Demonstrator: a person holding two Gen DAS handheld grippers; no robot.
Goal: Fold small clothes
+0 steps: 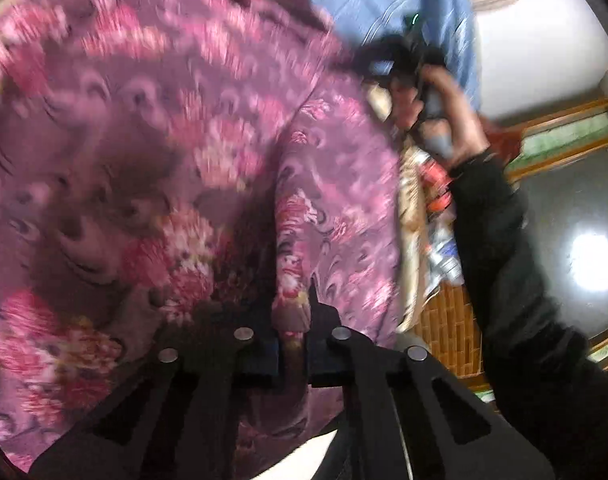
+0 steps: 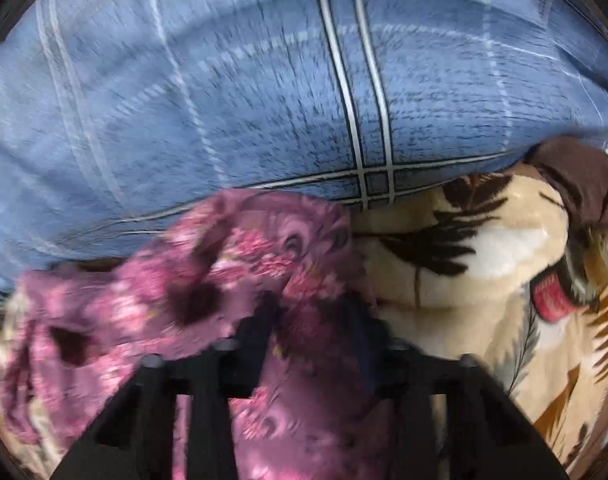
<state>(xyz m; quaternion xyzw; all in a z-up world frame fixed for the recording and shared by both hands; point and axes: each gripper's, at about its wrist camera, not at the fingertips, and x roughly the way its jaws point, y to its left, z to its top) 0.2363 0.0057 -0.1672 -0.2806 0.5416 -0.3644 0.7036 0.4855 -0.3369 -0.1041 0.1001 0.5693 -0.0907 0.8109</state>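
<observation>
Pinched cloth sat closest to both lenses: the left tongs (image 1: 292,344) were pressed together on a narrow fold of the purple floral garment (image 1: 184,140), and the right tongs (image 2: 315,320) gripped another bunch of the same fabric, though blur made that hold harder to read. One garment was in play, raised between the two tongs and spreading toward ten o'clock in the left view, with its far edge bunched over the bed near the blue plaid quilt (image 2: 264,80) at twelve o'clock. A cream plush blanket with a bird print (image 2: 483,260) lay at three o'clock in the right view. The person's right hand (image 1: 451,112) showed at two o'clock in the left view, above one dark sleeve (image 1: 503,260). The risk, judged from these thin bites, was that the slippery-looking cloth could slide out of one pinch under a fast swing, dropping a corner and skewing the fold; the heavy motion blur suggested speed. Trailing fabric could also snag on the blanket's pile. Counted: two tongs, one garment, one quilt, one blanket.
</observation>
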